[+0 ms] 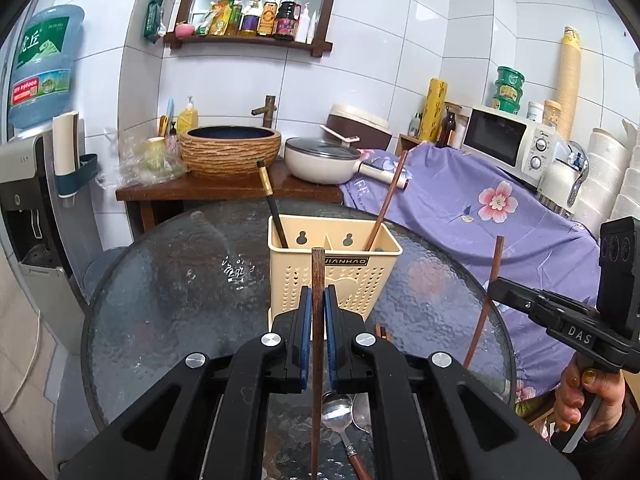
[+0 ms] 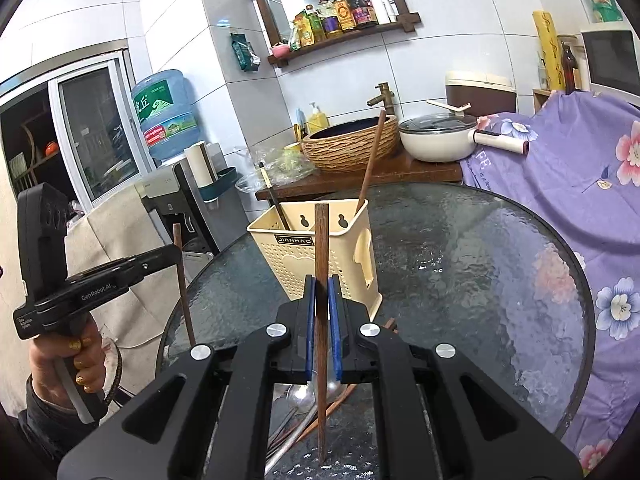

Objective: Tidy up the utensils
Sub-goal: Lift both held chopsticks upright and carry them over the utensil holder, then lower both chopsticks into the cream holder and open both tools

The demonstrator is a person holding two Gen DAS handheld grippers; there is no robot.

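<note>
A beige perforated utensil holder (image 1: 334, 266) stands on the round glass table (image 1: 180, 300). It holds a black chopstick (image 1: 272, 204) on its left side and a brown chopstick (image 1: 386, 208) on its right. My left gripper (image 1: 319, 300) is shut on an upright brown chopstick (image 1: 318, 344), just in front of the holder. My right gripper (image 2: 322, 288) is shut on another upright brown chopstick (image 2: 321, 320), near the holder (image 2: 320, 256). Spoons (image 1: 340, 412) and more chopsticks lie on the table below the grippers.
Behind the table a wooden counter (image 1: 224, 190) carries a woven-look basin (image 1: 230, 150) and a lidded pan (image 1: 324, 158). A purple floral cloth (image 1: 480, 208) covers things at the right, below a microwave (image 1: 508, 140). A water dispenser (image 1: 28, 184) stands at the left.
</note>
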